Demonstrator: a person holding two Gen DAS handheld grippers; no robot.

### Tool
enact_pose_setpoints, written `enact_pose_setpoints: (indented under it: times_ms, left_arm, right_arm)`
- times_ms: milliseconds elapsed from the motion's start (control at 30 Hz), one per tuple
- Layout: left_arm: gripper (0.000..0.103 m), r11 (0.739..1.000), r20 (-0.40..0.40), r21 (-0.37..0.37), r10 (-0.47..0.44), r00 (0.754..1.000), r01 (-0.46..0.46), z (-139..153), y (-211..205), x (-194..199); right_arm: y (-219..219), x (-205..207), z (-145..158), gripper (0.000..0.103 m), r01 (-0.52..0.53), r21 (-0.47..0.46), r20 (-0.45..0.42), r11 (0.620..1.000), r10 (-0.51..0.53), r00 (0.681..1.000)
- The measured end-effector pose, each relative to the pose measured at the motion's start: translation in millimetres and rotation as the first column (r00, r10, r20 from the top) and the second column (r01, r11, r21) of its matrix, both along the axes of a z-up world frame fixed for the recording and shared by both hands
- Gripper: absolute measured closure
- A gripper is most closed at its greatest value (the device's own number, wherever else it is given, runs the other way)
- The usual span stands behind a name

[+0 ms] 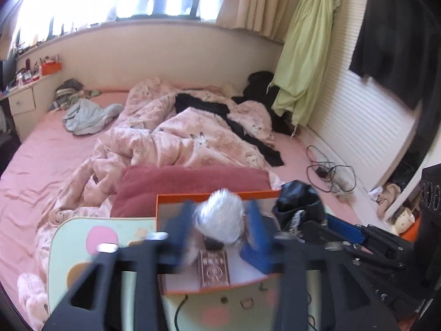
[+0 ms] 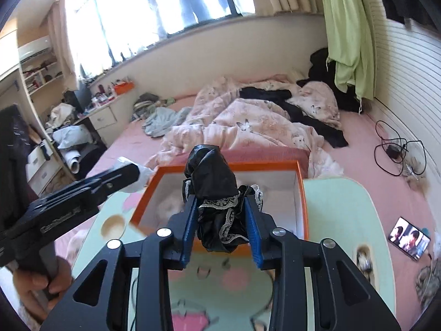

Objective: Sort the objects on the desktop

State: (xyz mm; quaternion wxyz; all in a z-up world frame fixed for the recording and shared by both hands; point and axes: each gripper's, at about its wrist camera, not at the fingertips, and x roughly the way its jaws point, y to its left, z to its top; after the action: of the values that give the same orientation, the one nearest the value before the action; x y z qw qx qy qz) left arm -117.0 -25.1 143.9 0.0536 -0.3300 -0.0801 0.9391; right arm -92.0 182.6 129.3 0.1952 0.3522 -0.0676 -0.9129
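**Black satin garment held over the orange box**

In my right wrist view the right hand-held gripper (image 2: 220, 229) is clamped on a black satin garment with white lace trim (image 2: 213, 193); the cloth bunches up between the blue pads (image 2: 252, 234) and rises above them at the centre of the frame. Behind it sits the orange box (image 2: 301, 193), white inside, on the pale green cartoon-print bench (image 2: 339, 220).

In my left wrist view the left hand-held gripper (image 1: 220, 231) is blurred. Its jaws stand apart on either side of a crinkled clear plastic bag (image 1: 220, 215) at lower centre; I see the pads beside the bag but cannot tell whether they touch it. Below the bag, inside the box (image 1: 220, 193), lies a brown patterned card box (image 1: 214, 269). The black garment (image 1: 299, 201) shows just right of the box, with the right gripper's body below it.

At lower left of the right view, a hand (image 2: 35, 284) grips the left gripper's handle. A phone (image 2: 409, 240) with a lit screen lies on the pink bed sheet (image 2: 358, 143) at right, and black cables (image 2: 397, 149) lie coiled further up. A rumpled pink duvet (image 2: 248, 121) fills the middle of the bed.
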Motion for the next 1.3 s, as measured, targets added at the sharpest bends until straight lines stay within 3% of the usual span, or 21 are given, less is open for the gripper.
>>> enact_pose_setpoints:
  times_ms: [33, 67, 133, 267, 467, 600, 733, 867, 1067, 1167, 1267, 1300]
  left_arm:
    - [0.001, 1.0, 0.003, 0.015, 0.014, 1.0, -0.014, -3.6, -2.8, -5.6]
    - [0.0, 0.999, -0.006, 0.032, 0.02, 1.0, -0.02, -6.0, -5.2, -7.3]
    - [0.0, 0.998, -0.006, 0.051, 0.034, 0.999, -0.034, -10.8, -7.8, -8.6]
    - [0.0, 0.995, 0.008, 0.097, 0.028, 1.0, -0.028, -18.0, -13.5, -4.6]
    - [0.0, 0.99, -0.033, 0.137, 0.042, 0.999, -0.037, -9.6, -22.7, 31.8]
    - [0.0, 0.997, -0.039, 0.07, 0.03, 0.999, -0.028, -23.6, -19.6, 77.3]
    - [0.0, 0.998, 0.1, 0.062, 0.006, 0.995, -0.012, -65.1, -14.7, 113.2]
    - [0.0, 0.995, 0.121, -0.092, 0.042, 0.992, -0.031, -89.1, 3.6, 142.5]
    - [0.0, 0.994, 0.201, -0.104, 0.053, 0.978, -0.032, -125.8, 11.5, 145.2]
    - [0.0, 0.989, 0.18, -0.137, 0.071, 0.981, -0.046, -129.4, 14.0, 149.9]
    - [0.0, 0.983, 0.192, -0.18, 0.076, 0.979, -0.041, -131.1, 17.3, 146.6]
    - [0.0, 0.976, 0.195, -0.215, 0.081, 0.977, -0.038, -133.2, 20.9, 145.7]
  right_arm:
    - [-2.9, -10.6, -4.4, 0.062, -0.002, -0.003, 0.017, 1.0, 0.002, 1.0]
    - [-5.0, -19.0, -9.3, 0.057, -0.006, -0.001, 0.037, 1.0, 0.006, 0.999]
    - [-7.7, -33.6, -21.8, 0.033, -0.003, -0.01, 0.091, 1.0, 0.004, 0.996]
    - [-1.5, -30.4, -25.3, 0.031, 0.032, -0.052, 0.095, 0.998, -0.027, 0.995]
    - [3.9, 0.0, -4.6, 0.03, 0.067, 0.01, -0.007, 0.998, -0.067, 0.998]
    - [7.1, 33.9, -6.0, 0.03, 0.06, 0.029, -0.014, 0.998, -0.059, 0.998]
    - [9.0, 75.1, -30.6, 0.03, 0.034, 0.087, 0.032, 0.996, -0.036, 0.999]
    - [10.7, 90.2, -61.2, 0.03, -0.001, 0.108, 0.141, 0.994, -0.014, 0.99]
    - [7.5, 97.2, -93.9, 0.03, 0.018, 0.192, 0.207, 0.981, -0.058, 0.977]
    - [11.3, 89.0, -103.8, 0.03, 0.025, 0.195, 0.256, 0.981, -0.076, 0.964]
    - [10.8, 87.9, -105.2, 0.026, 0.04, 0.228, 0.248, 0.973, -0.098, 0.964]
    - [7.7, 91.1, -106.0, 0.02, 0.041, 0.246, 0.245, 0.968, -0.103, 0.964]
